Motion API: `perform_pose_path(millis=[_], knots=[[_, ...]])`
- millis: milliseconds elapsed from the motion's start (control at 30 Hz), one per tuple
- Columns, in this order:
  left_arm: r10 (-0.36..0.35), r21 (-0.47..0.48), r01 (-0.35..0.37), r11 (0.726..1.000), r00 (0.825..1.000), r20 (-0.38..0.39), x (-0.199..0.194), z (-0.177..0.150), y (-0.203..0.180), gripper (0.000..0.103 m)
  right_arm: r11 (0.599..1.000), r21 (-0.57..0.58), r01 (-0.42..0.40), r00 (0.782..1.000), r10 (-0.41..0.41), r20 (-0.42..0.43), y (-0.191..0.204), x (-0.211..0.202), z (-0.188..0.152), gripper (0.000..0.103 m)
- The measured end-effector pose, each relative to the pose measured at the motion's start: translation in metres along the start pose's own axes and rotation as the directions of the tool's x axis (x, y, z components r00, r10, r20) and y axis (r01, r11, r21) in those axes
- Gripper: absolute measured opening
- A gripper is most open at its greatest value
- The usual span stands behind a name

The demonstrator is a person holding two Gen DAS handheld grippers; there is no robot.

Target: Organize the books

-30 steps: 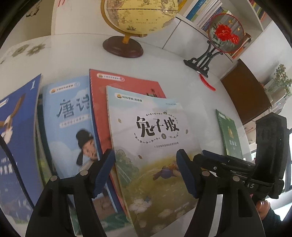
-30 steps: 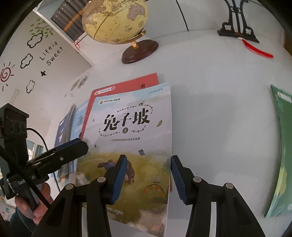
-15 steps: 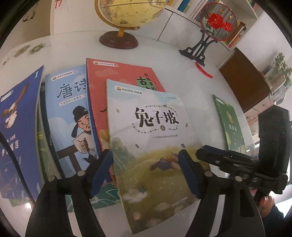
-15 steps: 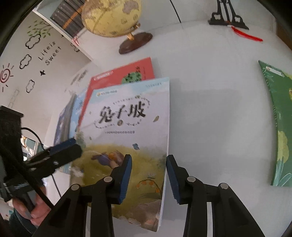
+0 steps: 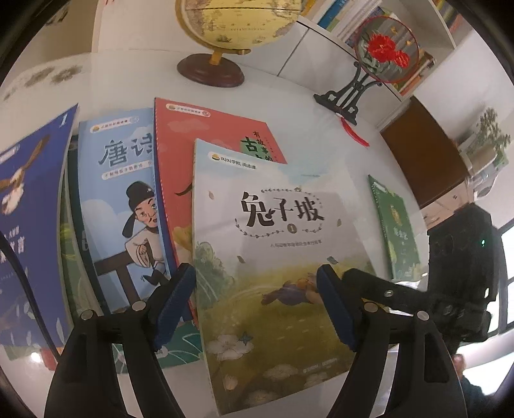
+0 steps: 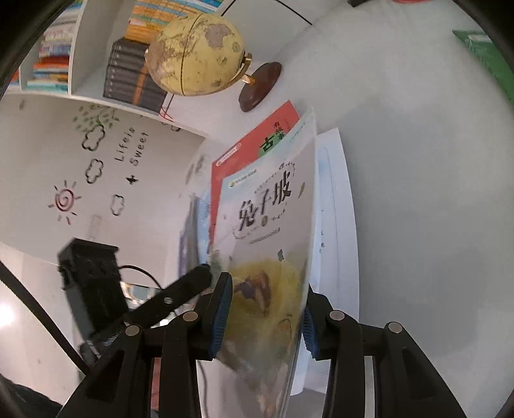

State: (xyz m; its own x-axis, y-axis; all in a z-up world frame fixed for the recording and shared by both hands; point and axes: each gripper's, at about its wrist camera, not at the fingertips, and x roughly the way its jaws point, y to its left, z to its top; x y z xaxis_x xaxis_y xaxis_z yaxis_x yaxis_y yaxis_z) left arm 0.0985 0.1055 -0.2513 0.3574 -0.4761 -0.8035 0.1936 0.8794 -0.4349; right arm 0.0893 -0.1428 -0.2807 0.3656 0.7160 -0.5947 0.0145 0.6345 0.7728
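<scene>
A pale rabbit picture book (image 5: 276, 257) lies on top of a fanned row of books: a red book (image 5: 205, 148), a light blue book (image 5: 119, 180) and a dark blue book (image 5: 29, 205). My left gripper (image 5: 257, 305) is open above the rabbit book's lower half. In the right wrist view my right gripper (image 6: 263, 318) grips the rabbit book's (image 6: 266, 231) cover near its lower right edge; the cover is lifted and white inner pages (image 6: 334, 205) show beneath. The right gripper also shows in the left wrist view (image 5: 369, 283).
A globe (image 5: 225, 19) on a wooden base stands at the back of the white table (image 5: 308, 128). A round fan ornament (image 5: 382, 48) on a black stand is at the back right. A green book (image 5: 395, 231) lies alone on the right. Bookshelves stand behind.
My right gripper has closed on the rabbit book's right edge, rolled and lifted the cover off its pages. My left gripper has drawn back slightly and stays open.
</scene>
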Motion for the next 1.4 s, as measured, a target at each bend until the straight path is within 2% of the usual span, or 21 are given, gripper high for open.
perform_pose_path(millis=[67, 200, 300, 467, 533, 600, 633, 700, 733, 767, 867, 933, 1000, 1100, 1167, 1200, 1233, 1333, 1400], knots=[[-0.030, -0.028, 0.030, 0.999, 0.999, -0.017, -0.003, -0.001, 0.005, 0.076, 0.997, -0.053, 0.059, 0.998, -0.059, 0.000, 0.009, -0.002, 0.000, 0.039], [-0.054, -0.059, 0.050, 0.997, 0.997, -0.058, -0.009, -0.012, 0.007, 0.076, 0.966, -0.166, 0.196, 0.980, -0.199, 0.002, 0.024, 0.001, 0.003, 0.037], [-0.051, -0.062, 0.045, 0.997, 0.994, -0.093, -0.009, -0.023, 0.005, 0.076, 0.955, -0.188, 0.230, 0.972, -0.234, 0.002, 0.020, -0.003, 0.004, 0.037], [-0.058, -0.074, 0.049, 0.996, 0.991, -0.121, 0.002, -0.033, -0.003, 0.074, 0.967, -0.125, 0.223, 0.974, -0.227, -0.010, -0.005, -0.007, 0.006, 0.037], [-0.018, -0.058, 0.010, 0.998, 0.991, -0.133, 0.007, -0.034, -0.007, 0.065, 0.962, -0.127, 0.242, 0.969, -0.247, -0.022, -0.009, -0.005, 0.004, 0.037], [0.039, -0.016, -0.041, 0.999, 0.992, -0.122, 0.008, -0.036, -0.012, 0.039, 0.949, -0.153, 0.274, 0.959, -0.281, -0.026, -0.007, -0.002, -0.001, 0.037], [0.053, -0.007, -0.055, 0.998, 0.991, -0.125, 0.009, -0.036, -0.012, 0.032, 0.945, -0.162, 0.283, 0.956, -0.291, -0.026, -0.007, -0.002, -0.003, 0.037], [0.055, 0.000, -0.056, 0.998, 0.991, -0.122, 0.006, -0.037, -0.013, 0.021, 0.935, -0.179, 0.306, 0.949, -0.314, -0.019, -0.004, -0.003, -0.004, 0.038], [0.051, 0.010, -0.050, 0.999, 0.993, -0.107, 0.002, -0.037, -0.017, 0.019, 0.934, -0.176, 0.312, 0.948, -0.319, -0.012, -0.004, -0.005, -0.004, 0.038], [0.058, 0.029, -0.055, 0.998, 0.993, -0.098, -0.002, -0.037, -0.020, 0.016, 0.936, -0.168, 0.310, 0.949, -0.314, 0.003, -0.002, -0.010, -0.004, 0.038], [0.103, 0.102, -0.095, 0.990, 0.992, -0.071, -0.011, -0.036, -0.037, 0.015, 0.943, -0.167, 0.288, 0.958, -0.287, 0.030, 0.005, -0.021, -0.004, 0.038], [0.097, 0.126, -0.088, 0.988, 0.993, -0.062, -0.015, -0.036, -0.044, 0.015, 0.941, -0.178, 0.287, 0.958, -0.284, 0.041, 0.012, -0.026, -0.007, 0.038], [0.051, 0.117, -0.042, 0.992, 0.996, -0.069, -0.013, -0.034, -0.043, 0.015, 0.954, -0.166, 0.251, 0.968, -0.249, 0.033, 0.011, -0.027, -0.006, 0.038], [-0.033, 0.049, 0.037, 0.998, 0.996, -0.081, -0.007, -0.030, -0.034, 0.015, 0.995, -0.042, 0.087, 0.996, -0.087, 0.017, -0.012, -0.029, -0.002, 0.038], [-0.034, 0.041, 0.037, 0.998, 0.997, -0.071, -0.003, -0.028, -0.034, 0.015, 0.996, 0.077, -0.038, 0.999, 0.036, 0.028, -0.032, -0.025, -0.003, 0.038], [-0.033, 0.040, 0.036, 0.999, 0.997, -0.074, 0.000, -0.028, -0.034, 0.015, 0.990, 0.121, -0.074, 0.997, 0.070, 0.037, -0.041, -0.022, -0.005, 0.038], [-0.039, 0.027, 0.041, 0.999, 0.996, -0.078, 0.001, -0.027, -0.032, 0.015, 0.988, 0.136, -0.079, 0.997, 0.074, 0.035, -0.043, -0.019, -0.006, 0.038], [-0.171, -0.086, 0.165, 0.983, 0.983, -0.062, -0.003, -0.022, -0.021, 0.010, 0.990, 0.140, -0.029, 1.000, 0.030, 0.000, -0.045, -0.010, -0.009, 0.038], [-0.193, -0.116, 0.187, 0.975, 0.980, -0.046, -0.004, -0.019, -0.017, 0.010, 0.992, 0.126, -0.011, 1.000, 0.013, -0.018, -0.041, -0.011, -0.011, 0.038]])
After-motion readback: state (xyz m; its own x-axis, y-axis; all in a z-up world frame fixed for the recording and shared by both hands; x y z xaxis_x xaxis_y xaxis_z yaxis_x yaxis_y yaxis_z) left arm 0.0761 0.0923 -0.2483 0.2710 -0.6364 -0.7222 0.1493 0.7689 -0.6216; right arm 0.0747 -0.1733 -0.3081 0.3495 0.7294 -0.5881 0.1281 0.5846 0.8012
